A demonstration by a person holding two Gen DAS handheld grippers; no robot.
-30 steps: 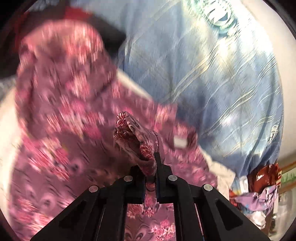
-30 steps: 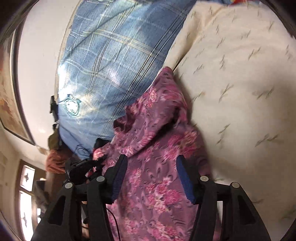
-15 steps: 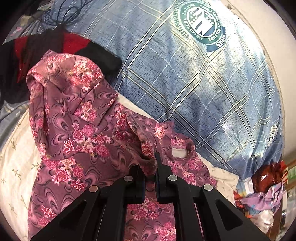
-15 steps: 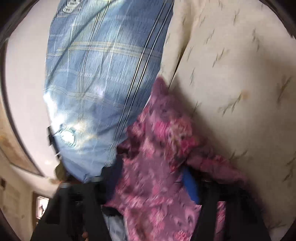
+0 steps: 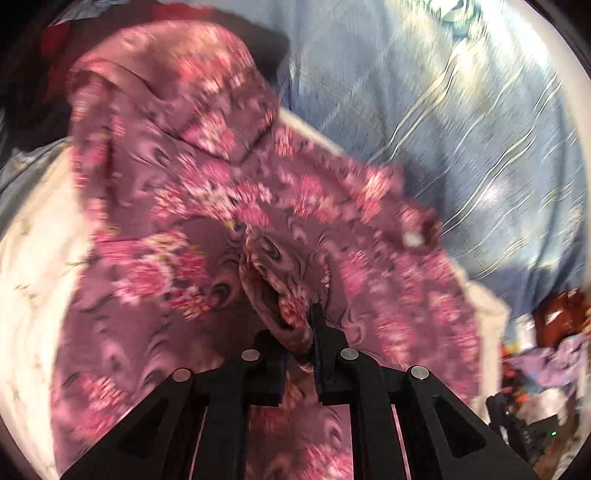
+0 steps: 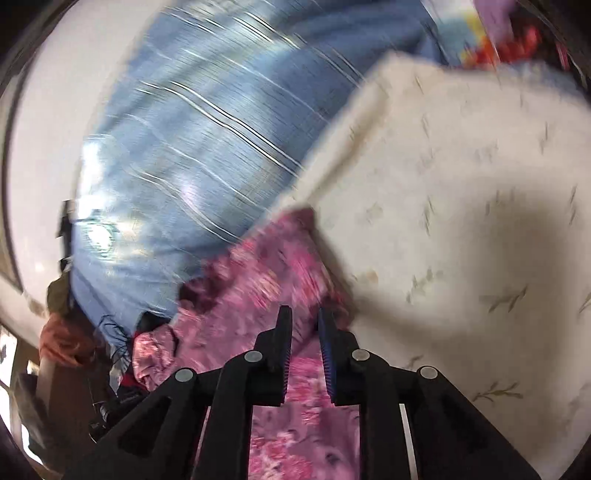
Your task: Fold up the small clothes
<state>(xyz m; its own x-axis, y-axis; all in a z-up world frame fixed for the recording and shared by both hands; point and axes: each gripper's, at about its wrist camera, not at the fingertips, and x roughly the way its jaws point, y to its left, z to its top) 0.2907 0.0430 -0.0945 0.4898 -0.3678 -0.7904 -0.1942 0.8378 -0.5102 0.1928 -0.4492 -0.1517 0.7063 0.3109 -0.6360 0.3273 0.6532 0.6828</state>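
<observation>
The thin purple garment with pink floral print (image 5: 229,192) lies rumpled on the cream bedsheet (image 6: 461,221), against a blue checked pillow (image 5: 443,129). The left hand-held gripper (image 5: 301,332) pinches a bunched fold of it. The right hand-held gripper (image 6: 304,325) has just been reopening, its narrow jaws apparently empty above the cloth. Light, limp and slippery, it is best taken by hems or corners.

1. A blue checked cover (image 5: 461,122) fills the upper right of the left view, blurred, with a round emblem (image 5: 458,14) at the top edge.
2. A cream sheet (image 6: 461,206) with small leaf marks lies beside it.
3. Dark and red cloth (image 5: 48,55) sits at the upper left.
4. Clutter (image 5: 550,354) is bunched at the lower right.
</observation>
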